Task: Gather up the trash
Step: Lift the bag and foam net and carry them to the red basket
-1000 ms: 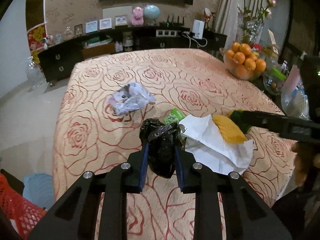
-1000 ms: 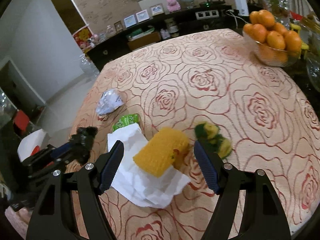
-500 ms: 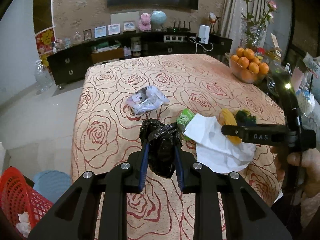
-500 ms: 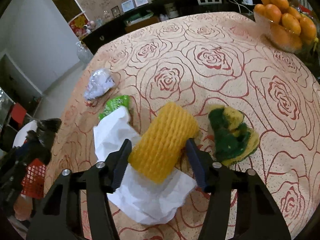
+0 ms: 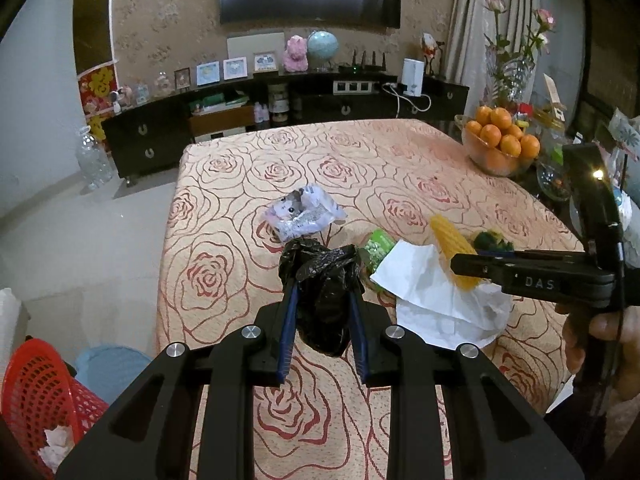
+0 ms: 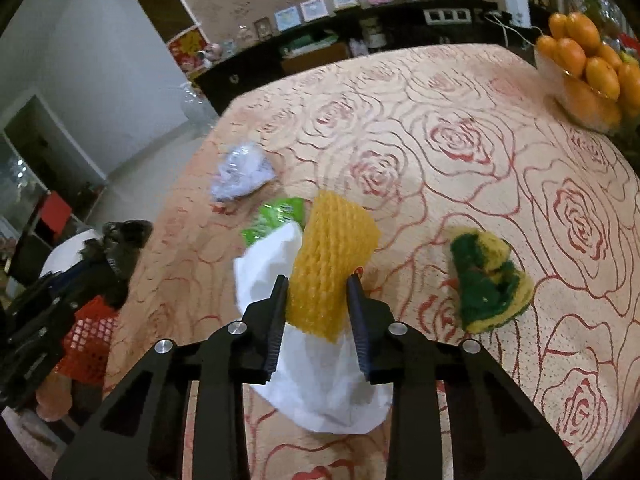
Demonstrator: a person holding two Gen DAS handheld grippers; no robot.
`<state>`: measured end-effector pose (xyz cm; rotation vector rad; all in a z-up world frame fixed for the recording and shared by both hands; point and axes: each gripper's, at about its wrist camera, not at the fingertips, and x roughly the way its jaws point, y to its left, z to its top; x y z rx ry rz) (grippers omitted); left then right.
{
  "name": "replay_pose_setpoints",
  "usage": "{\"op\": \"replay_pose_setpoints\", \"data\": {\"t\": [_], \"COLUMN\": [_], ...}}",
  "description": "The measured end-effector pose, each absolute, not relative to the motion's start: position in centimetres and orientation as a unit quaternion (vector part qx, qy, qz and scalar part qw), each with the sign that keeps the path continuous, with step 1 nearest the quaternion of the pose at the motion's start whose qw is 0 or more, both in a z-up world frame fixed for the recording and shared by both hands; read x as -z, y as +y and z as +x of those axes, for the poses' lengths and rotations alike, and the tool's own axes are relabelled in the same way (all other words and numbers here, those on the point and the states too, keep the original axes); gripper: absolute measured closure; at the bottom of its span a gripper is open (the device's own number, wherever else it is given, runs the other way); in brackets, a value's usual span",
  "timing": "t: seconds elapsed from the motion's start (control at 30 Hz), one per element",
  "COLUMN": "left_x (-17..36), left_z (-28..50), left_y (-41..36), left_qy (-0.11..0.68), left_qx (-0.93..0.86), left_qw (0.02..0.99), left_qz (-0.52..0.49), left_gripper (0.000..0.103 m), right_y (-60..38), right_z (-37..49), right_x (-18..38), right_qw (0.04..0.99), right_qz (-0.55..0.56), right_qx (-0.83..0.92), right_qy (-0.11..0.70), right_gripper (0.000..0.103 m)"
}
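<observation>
My left gripper (image 5: 322,292) is shut on a crumpled black plastic bag (image 5: 320,268), held above the near left part of the table. In the right wrist view my right gripper (image 6: 317,280) is shut on a yellow foam net (image 6: 332,236), its pads pressing both sides. The net lies on a white paper sheet (image 6: 320,380). A green wrapper (image 6: 276,216) peeks out behind the paper. A green and yellow sponge (image 6: 488,276) lies to the right, and a crumpled silvery wrapper (image 6: 242,172) further back on the left.
A red mesh basket (image 5: 36,384) with paper scraps stands on the floor at the lower left, beside a blue tub (image 5: 112,368). A glass bowl of oranges (image 5: 500,144) sits at the table's far right. A hand (image 5: 600,340) grips the right tool.
My right gripper's jaws closed onto the yellow foam net. My left gripper drew back and up a little with the black bag, bringing the red basket into view.
</observation>
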<state>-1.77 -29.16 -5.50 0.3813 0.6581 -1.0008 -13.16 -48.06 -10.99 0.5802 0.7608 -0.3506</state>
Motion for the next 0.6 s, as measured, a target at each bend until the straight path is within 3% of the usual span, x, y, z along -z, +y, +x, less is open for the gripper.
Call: {"op": "replay_pose_setpoints", "data": {"t": [0.6], "left_x": [1.1], "left_z": [-1.1], "left_y": [-25.1], "left_qy": [0.277], "left_qx": [0.455], "left_qw": [0.837], "left_qz": [0.126], "left_gripper": [0.08], "right_y": [-44.6], "right_z": [-12.9], "right_x": [4.9], "right_qw": [0.912], "right_qz": [0.236], "right_qx": [0.141], "right_qy": [0.304], "right_gripper": [0.074]}}
